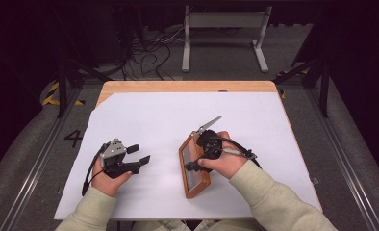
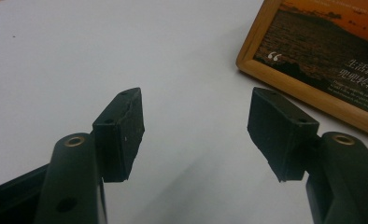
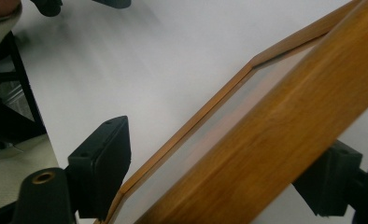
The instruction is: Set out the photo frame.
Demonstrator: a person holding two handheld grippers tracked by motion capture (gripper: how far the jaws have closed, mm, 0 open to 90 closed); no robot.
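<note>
Left gripper jaws wide, empty, frame at your 2 o'clock | right gripper jaws straddle frame's rim; grip unclear | risk: tilted frame could slip if you pinch loosely

The picture frame is smooth, shiny brown wood, and the pane over its picture looks glossy like glass. The bench has a pale wood edge, and a flat, matt white sheet like paper covers its top. The left gripper and right gripper are dull black plastic with small brass-coloured rings, and the sleeves are soft cream cloth.
</note>
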